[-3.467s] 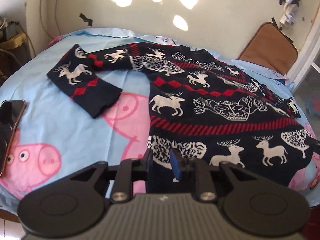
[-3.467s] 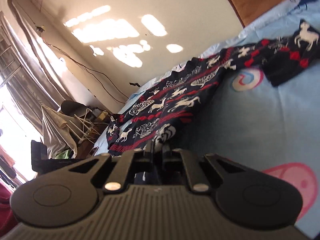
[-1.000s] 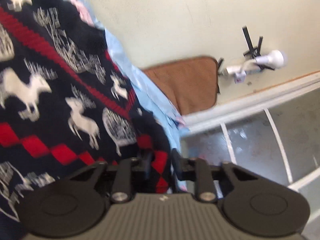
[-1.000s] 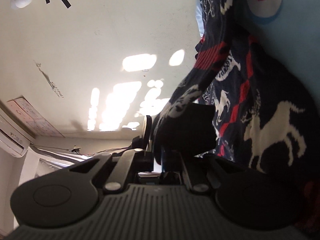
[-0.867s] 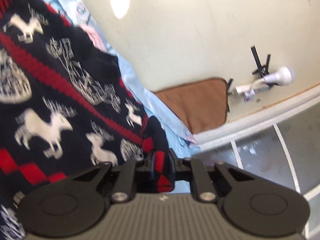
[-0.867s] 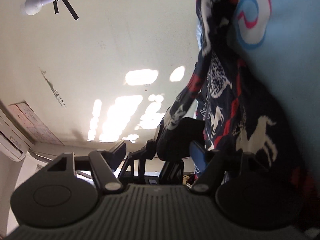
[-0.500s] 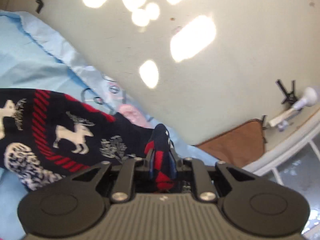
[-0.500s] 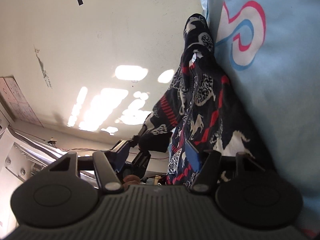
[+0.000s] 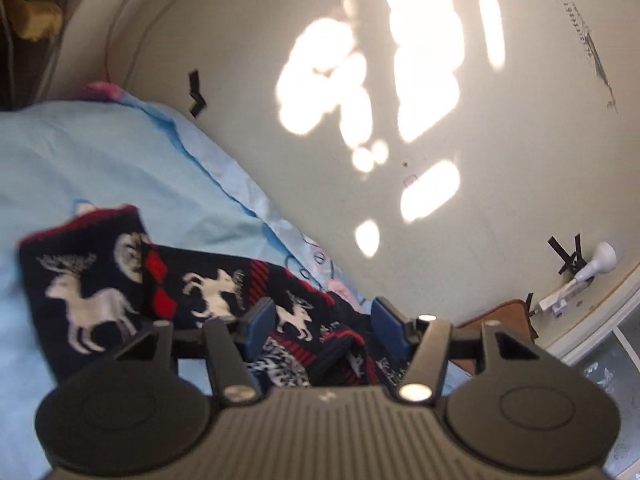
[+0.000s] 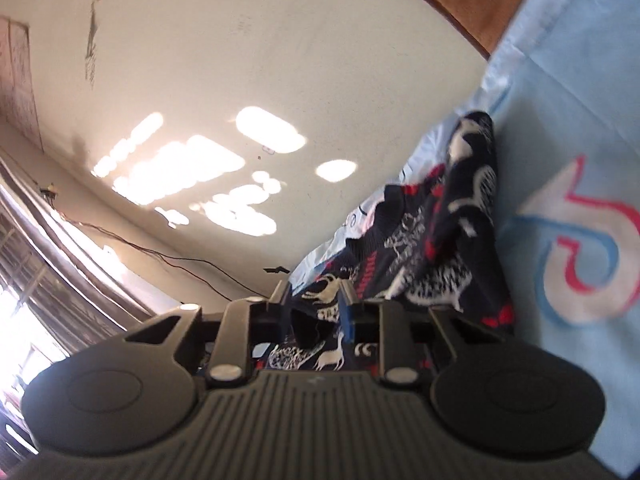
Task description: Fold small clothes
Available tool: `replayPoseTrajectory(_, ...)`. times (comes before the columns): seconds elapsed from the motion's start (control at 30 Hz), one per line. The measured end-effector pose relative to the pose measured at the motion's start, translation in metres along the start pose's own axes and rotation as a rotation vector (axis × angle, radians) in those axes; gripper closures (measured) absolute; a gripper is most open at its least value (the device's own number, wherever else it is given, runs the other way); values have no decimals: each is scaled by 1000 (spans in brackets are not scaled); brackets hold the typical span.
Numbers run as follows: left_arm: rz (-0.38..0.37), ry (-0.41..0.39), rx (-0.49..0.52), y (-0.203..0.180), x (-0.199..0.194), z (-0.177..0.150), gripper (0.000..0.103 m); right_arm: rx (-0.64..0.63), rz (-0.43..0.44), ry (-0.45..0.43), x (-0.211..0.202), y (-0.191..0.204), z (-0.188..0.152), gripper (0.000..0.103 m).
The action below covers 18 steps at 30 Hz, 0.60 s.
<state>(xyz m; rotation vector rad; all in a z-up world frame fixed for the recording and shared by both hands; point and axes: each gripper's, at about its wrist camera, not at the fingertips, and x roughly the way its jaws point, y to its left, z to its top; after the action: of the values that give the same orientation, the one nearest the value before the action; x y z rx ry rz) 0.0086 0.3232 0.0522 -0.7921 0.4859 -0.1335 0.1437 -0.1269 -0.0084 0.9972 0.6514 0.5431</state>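
- So the sweater (image 9: pixel 208 292) (dark knit, white reindeer, red diamonds) is lying on the bed (image 9: pixel 100 160), up near the wall (image 9: pixel 280 40) end of the light blue sheet.
- Looks to me like one fold is in: in the left wrist view a layer sits doubled over another, with a cuff or hem edge on top at the left.
- The left claw (image 9: pixel 324 320) has its blue pads spread wide, nothing between them, hovering just over the fabric.
- The right claw (image 10: pixel 316 304) is partly apart too; dark knit shows in the gap, but I can't tell if it's pinched or just lying behind.
- From the right wrist view the far part of the sweater is rumpled and bunched, not flat.
- My guess: roughly the middle of the job. Sleeves and another fold or two left, plus smoothing that lumpy bit.
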Motion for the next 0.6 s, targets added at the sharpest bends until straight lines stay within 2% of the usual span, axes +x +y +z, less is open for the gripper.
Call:
replayPoseTrajectory(0.07,71,-21,4,12,-20,-5,46,-76,-51,3,17,-1,10,76)
replayPoseTrajectory(0.13,126,-18,-11,25,-34,-10,46,-143,-231,24,43,1,16,77)
replayPoseTrajectory(0.17,132,-16,-24,32,-38,-13,46,-216,-248,41,56,11,12,77)
replayPoseTrajectory(0.23,138,-6,-51,44,-44,-20,45,-393,-186,110,81,43,-2,76)
replayPoseTrajectory(0.3,160,3,-66,52,-45,-25,44,-674,-164,202,116,86,-29,74)
replayPoseTrajectory(0.33,176,6,-72,56,-45,-27,44,-845,-165,255,136,106,-47,67)
replayPoseTrajectory(0.4,182,5,-85,62,-48,-31,44,-1180,-212,318,173,132,-85,63)
replayPoseTrajectory(0.53,163,3,-109,73,-60,-37,41,-1739,-322,380,237,131,-134,62)
replayPoseTrajectory(0.6,162,-2,-116,78,-63,-39,38,-1873,-355,419,256,116,-142,66)
